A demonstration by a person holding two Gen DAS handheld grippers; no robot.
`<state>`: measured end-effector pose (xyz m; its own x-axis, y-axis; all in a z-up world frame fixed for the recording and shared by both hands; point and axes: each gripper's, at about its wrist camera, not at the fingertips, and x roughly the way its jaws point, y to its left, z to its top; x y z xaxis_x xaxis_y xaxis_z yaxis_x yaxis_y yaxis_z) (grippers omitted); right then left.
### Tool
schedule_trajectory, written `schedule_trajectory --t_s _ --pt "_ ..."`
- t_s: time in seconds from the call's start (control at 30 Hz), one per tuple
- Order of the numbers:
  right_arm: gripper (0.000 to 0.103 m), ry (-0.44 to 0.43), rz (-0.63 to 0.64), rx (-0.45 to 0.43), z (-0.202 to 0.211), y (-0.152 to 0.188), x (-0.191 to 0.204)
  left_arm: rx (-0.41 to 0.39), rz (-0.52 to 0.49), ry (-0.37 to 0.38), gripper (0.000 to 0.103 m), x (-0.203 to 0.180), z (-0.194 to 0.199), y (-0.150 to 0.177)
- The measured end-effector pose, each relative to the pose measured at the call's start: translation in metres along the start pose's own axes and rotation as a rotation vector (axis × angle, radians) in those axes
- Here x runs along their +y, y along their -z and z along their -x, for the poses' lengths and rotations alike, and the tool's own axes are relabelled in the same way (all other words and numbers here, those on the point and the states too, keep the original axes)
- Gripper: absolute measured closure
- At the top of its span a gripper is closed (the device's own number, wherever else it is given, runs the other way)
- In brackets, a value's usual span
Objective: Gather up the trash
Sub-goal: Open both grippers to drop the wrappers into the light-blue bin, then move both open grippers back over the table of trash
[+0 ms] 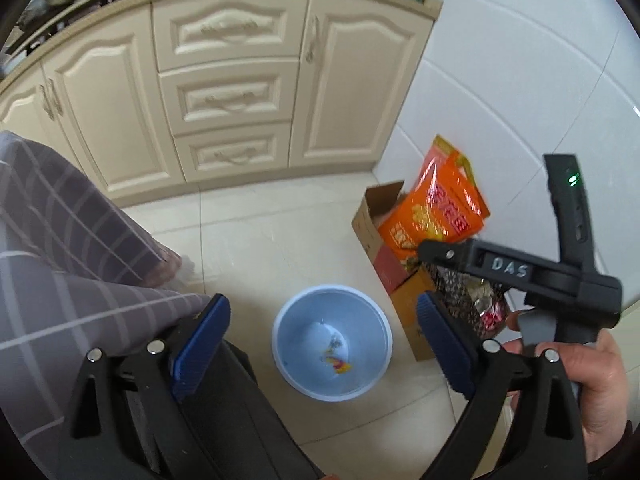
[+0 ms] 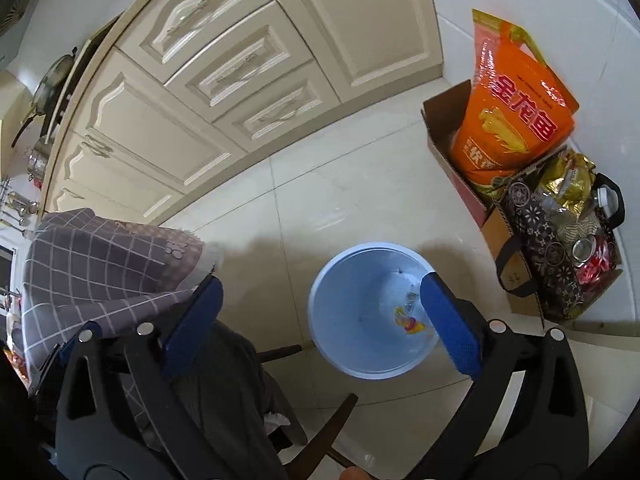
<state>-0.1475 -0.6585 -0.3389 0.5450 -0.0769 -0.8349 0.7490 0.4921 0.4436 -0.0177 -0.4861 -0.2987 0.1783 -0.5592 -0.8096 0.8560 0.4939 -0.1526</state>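
A light blue trash bin [image 1: 332, 344] stands on the tiled floor below both grippers; it also shows in the right wrist view [image 2: 356, 312]. Small colourful trash pieces [image 1: 336, 362] lie at its bottom, also seen in the right wrist view [image 2: 408, 322]. My left gripper [image 1: 320, 344] is open and empty above the bin. My right gripper [image 2: 320, 324] is open and empty above the bin. The right gripper's body [image 1: 560, 276] and the hand holding it show at the right of the left wrist view.
Cream kitchen cabinets [image 1: 224, 92] run along the back. A cardboard box [image 2: 452, 148] with an orange bag [image 2: 516, 112] and a patterned bag of bottles [image 2: 560, 248] stand by the white wall. A checked cloth [image 2: 104, 264] covers a table at left.
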Motion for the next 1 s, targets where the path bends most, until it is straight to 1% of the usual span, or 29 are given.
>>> schedule_trajectory --t_s 0.07,0.17,0.4,0.57,0.6,0.67,0.77,0.8,1.0 --pt "0.006 0.001 0.016 -0.007 0.004 0.000 0.008 -0.024 -0.001 -0.009 0.011 0.000 0.012 -0.001" --pt "0.006 -0.006 0.039 -0.024 0.014 -0.001 0.022 -0.081 -0.002 -0.019 0.010 0.001 0.040 -0.006" --pt "0.006 -0.036 0.114 -0.093 0.048 -0.004 0.064 -0.202 0.005 -0.047 0.010 0.006 0.096 -0.012" --pt "0.006 -0.084 0.204 -0.146 0.076 -0.003 0.110 -0.266 0.032 -0.081 0.010 0.020 0.131 -0.011" --pt "0.006 -0.105 0.246 -0.160 0.084 -0.001 0.132 -0.278 0.038 -0.090 0.010 0.023 0.138 -0.011" --pt "0.006 -0.127 0.292 -0.172 0.091 0.003 0.155 -0.309 0.056 -0.116 0.010 0.032 0.154 -0.009" --pt "0.006 -0.146 0.326 -0.176 0.096 0.007 0.172 -0.342 0.085 -0.149 0.010 0.046 0.175 -0.004" --pt "0.006 -0.168 0.365 -0.181 0.100 0.013 0.193 -0.359 0.101 -0.167 0.010 0.053 0.185 -0.001" --pt "0.006 -0.234 0.478 -0.178 0.109 0.035 0.257 -0.420 0.196 -0.261 0.009 0.099 0.231 0.019"
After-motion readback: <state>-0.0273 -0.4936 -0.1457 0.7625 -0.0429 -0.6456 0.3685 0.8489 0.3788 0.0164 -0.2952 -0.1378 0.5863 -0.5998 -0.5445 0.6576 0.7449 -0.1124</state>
